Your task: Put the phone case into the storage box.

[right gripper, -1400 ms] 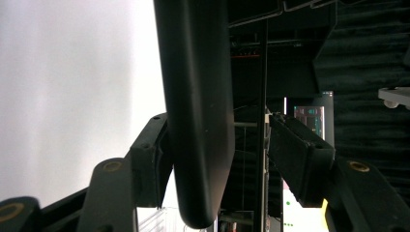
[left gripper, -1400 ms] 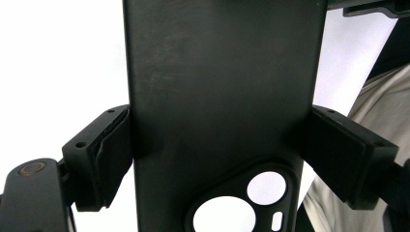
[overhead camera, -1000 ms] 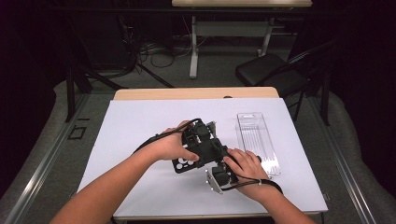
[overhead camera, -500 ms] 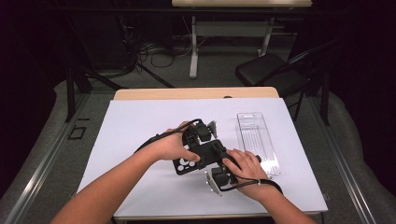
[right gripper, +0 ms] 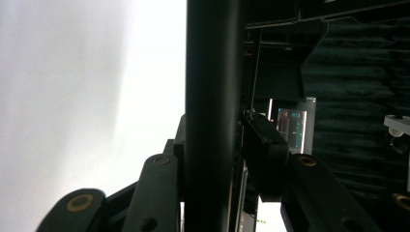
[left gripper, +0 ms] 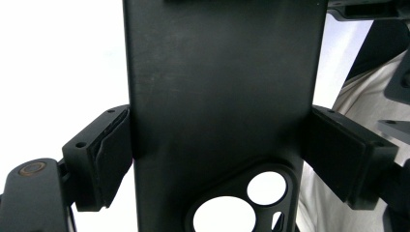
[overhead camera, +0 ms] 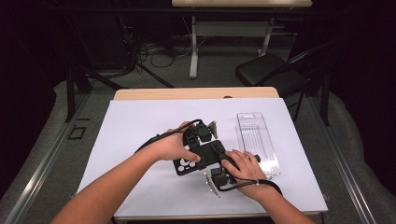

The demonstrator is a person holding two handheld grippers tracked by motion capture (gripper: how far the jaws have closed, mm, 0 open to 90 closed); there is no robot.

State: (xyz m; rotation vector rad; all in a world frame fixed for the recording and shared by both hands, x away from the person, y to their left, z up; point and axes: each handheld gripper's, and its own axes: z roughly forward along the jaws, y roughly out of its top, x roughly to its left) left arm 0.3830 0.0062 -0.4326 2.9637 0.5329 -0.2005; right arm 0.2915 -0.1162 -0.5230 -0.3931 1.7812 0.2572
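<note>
We note a clear plastic box [overhead camera: 257,142] lying flat on the white table cover [overhead camera: 140,121], just beyond and outward of the right gripper [overhead camera: 219,175]; the right hand [overhead camera: 240,165] rests close against its near end. A black folding chair [overhead camera: 273,74] stands on the floor past the table's far edge, well apart from both tools. Cables trail from each gripper back over the wrists.

The black phone case [overhead camera: 198,158] sits between the two tools, a little above the cover. In the left gripper view we see the case [left gripper: 222,106] rising straight up between the jaws, back side toward the camera, its camera cut-outs at the near end. Both pads [left gripper: 109,150] of the left gripper [left gripper: 217,159] press on its long edges, so the left tool pinches the case across its width.

In the right gripper view we see the case [right gripper: 212,111] edge-on, a dark upright bar between the jaws of that gripper [right gripper: 227,145]. These jaws have just been closing; the right-hand pad [right gripper: 263,145] lies against the case face and the other sits tight behind it, so the right tool pinches the case through its thickness.

Pose: the left hand [overhead camera: 170,147] wraps over the left gripper [overhead camera: 196,140], forearm coming in diagonally. The right forearm comes in steeper, hand curled over its tool.
</note>
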